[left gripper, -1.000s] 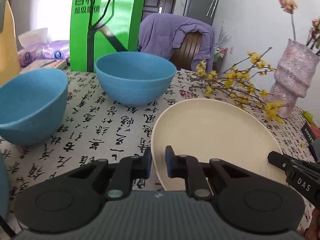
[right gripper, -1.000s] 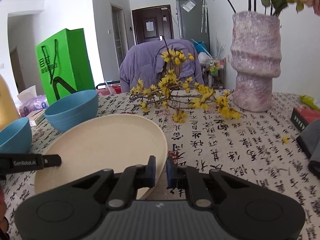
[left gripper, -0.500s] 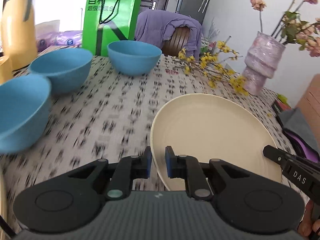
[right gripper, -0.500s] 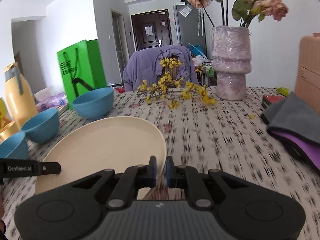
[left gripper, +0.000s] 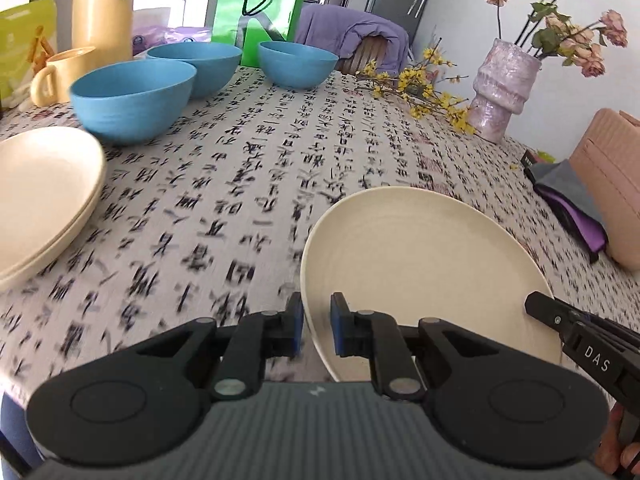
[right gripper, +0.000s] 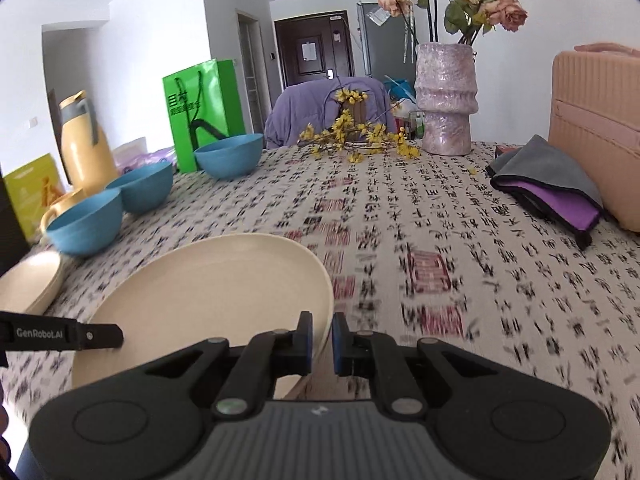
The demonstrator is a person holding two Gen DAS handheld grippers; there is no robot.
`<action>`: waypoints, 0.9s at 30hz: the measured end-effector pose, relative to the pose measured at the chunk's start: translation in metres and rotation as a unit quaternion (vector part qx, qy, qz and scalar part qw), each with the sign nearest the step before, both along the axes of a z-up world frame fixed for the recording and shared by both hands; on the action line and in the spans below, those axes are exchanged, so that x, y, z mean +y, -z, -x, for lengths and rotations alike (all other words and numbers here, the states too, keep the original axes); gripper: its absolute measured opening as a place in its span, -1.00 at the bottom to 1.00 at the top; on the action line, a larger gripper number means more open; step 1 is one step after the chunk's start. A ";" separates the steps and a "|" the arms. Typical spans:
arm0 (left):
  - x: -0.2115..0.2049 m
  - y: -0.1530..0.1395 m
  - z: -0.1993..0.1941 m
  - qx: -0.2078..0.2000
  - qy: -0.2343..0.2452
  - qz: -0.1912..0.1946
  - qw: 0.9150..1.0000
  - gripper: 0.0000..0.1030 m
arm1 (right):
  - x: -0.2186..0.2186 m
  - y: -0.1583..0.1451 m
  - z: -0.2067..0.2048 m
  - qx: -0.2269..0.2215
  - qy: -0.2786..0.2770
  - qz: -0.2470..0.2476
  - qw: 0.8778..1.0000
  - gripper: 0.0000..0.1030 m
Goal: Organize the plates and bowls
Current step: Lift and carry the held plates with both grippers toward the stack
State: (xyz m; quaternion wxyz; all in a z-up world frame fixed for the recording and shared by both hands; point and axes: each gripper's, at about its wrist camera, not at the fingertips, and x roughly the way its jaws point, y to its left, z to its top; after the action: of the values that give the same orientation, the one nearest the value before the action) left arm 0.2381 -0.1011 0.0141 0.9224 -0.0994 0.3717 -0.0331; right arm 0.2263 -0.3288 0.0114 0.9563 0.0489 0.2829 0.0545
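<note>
A cream plate (left gripper: 424,276) is held above the patterned tablecloth by both grippers. My left gripper (left gripper: 316,326) is shut on its left rim. My right gripper (right gripper: 322,338) is shut on its right rim; the plate also shows in the right wrist view (right gripper: 208,304). A stack of cream plates (left gripper: 40,196) lies at the left table edge, also seen in the right wrist view (right gripper: 30,284). Three blue bowls stand behind it: near (left gripper: 134,100), middle (left gripper: 200,66), far (left gripper: 298,62).
A yellow mug (left gripper: 60,76), yellow jug (left gripper: 102,8) and green bag (left gripper: 260,4) stand at the back left. A pink vase (left gripper: 502,88) with yellow flower sprigs (left gripper: 416,88) stands at the back right. Folded cloths (right gripper: 552,192) and a pink case (right gripper: 596,128) lie right.
Both grippers have pulled back and up with the plate. The view has widened: the plate stack, a third bowl, the mug and the jug have come into sight.
</note>
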 end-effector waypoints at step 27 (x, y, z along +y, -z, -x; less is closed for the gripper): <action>0.079 -0.017 0.023 -0.037 -0.073 -0.011 0.997 -0.71 | 0.081 -0.014 -0.009 -0.022 -0.059 0.000 0.998 -0.81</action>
State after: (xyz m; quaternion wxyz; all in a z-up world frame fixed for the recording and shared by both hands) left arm 0.2147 -0.0218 0.0314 0.9364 -0.1146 0.3298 0.0345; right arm 0.2356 -0.2479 0.0258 0.9573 0.0311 0.2646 0.1120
